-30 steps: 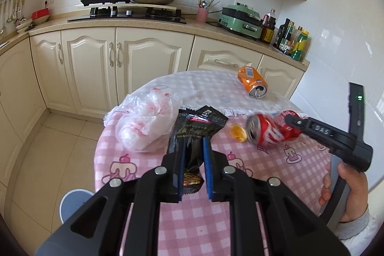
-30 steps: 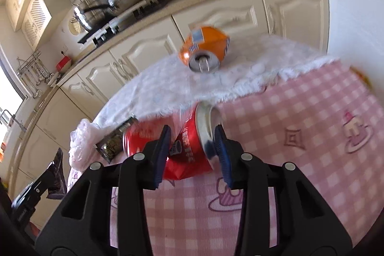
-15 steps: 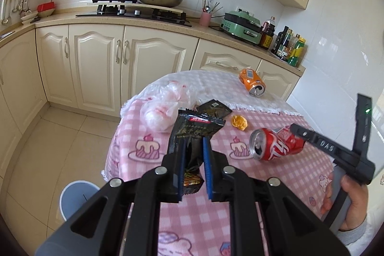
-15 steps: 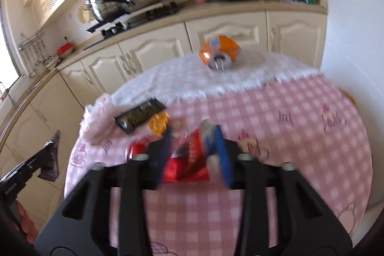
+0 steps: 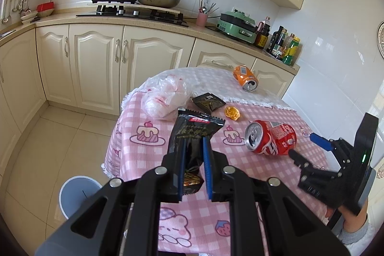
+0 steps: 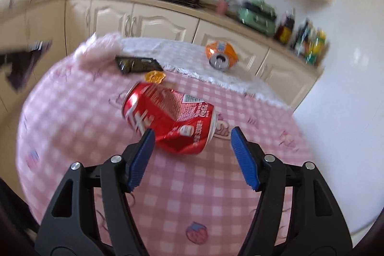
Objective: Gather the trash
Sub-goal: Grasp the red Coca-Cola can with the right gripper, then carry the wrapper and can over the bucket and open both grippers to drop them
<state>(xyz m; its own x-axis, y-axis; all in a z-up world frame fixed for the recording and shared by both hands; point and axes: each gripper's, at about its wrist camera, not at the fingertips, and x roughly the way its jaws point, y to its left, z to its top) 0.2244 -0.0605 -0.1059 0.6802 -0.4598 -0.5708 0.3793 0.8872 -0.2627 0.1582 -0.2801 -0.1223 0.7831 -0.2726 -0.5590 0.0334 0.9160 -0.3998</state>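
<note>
My left gripper (image 5: 193, 143) is shut on a black snack wrapper (image 5: 195, 130) and holds it above the near left part of the table. My right gripper (image 6: 192, 136) is open, and the dented red can (image 6: 170, 121) lies on its side on the pink checked tablecloth (image 6: 192, 203) just past its fingertips. The can also shows in the left wrist view (image 5: 270, 137), with the right gripper (image 5: 304, 144) open beside it. An orange can (image 5: 245, 78), a second black wrapper (image 5: 208, 102), a small orange scrap (image 5: 232, 112) and a crumpled plastic bag (image 5: 165, 97) lie farther back.
A pale blue bin (image 5: 78, 193) stands on the tiled floor at the table's near left. Cream cabinets (image 5: 96, 64) and a counter with a stove, pots and bottles run behind the table. A white tiled wall (image 5: 336, 52) is at the right.
My right gripper has opened and let go of the red can, which now lies on the table. Both grippers have drawn back from the table; the left still holds the wrapper.
</note>
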